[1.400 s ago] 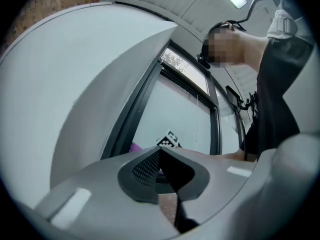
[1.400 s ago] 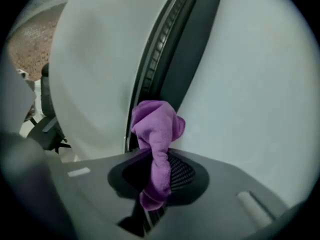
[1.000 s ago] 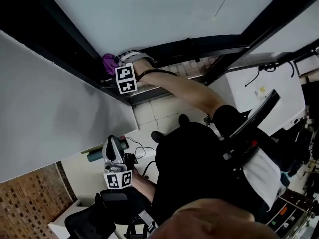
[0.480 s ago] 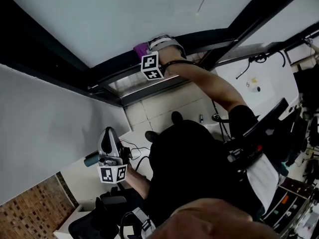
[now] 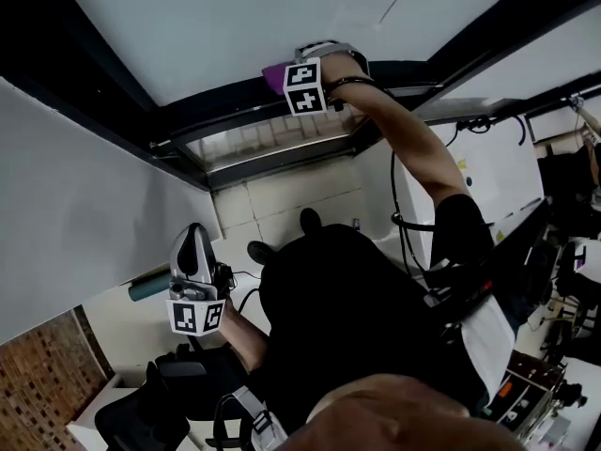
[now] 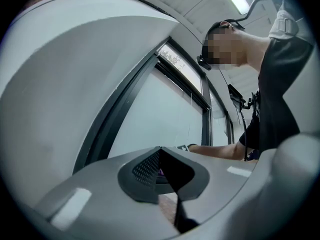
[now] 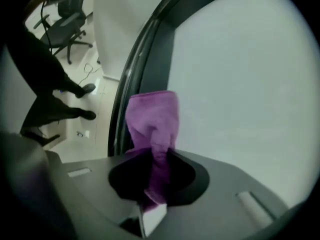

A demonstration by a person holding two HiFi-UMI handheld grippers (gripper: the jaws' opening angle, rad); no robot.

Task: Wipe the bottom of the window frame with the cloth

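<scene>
Right gripper (image 5: pixel 285 77): jaws clamped on the purple cloth (image 5: pixel 273 75). In the right gripper view the cloth (image 7: pixel 152 118) sticks out past the jaws as a folded wad, its free end lying against the dark window frame (image 7: pixel 146 64), right where the frame meets the glass (image 7: pixel 240 84)

Left gripper (image 5: pixel 193 250): held low by the body, well apart from the window. In the left gripper view its jaws (image 6: pixel 163 176) are closed together with nothing between them, so it takes no part in the wipe

Position on the frame: in the head view the cloth sits on the bottom rail of the window frame (image 5: pixel 211 111), at the lower edge of the glass (image 5: pixel 235 26). It is past the middle of the rail, nearer the right-hand upright than the left corner

Progress, our judgement: the wipe is under way, cloth in contact. We cannot tell from the rail's surface which part is already clean, since no dust line or streak shows. What is left depends on the direction of travel: either the short run to the right upright or the longer run to the left corner
</scene>
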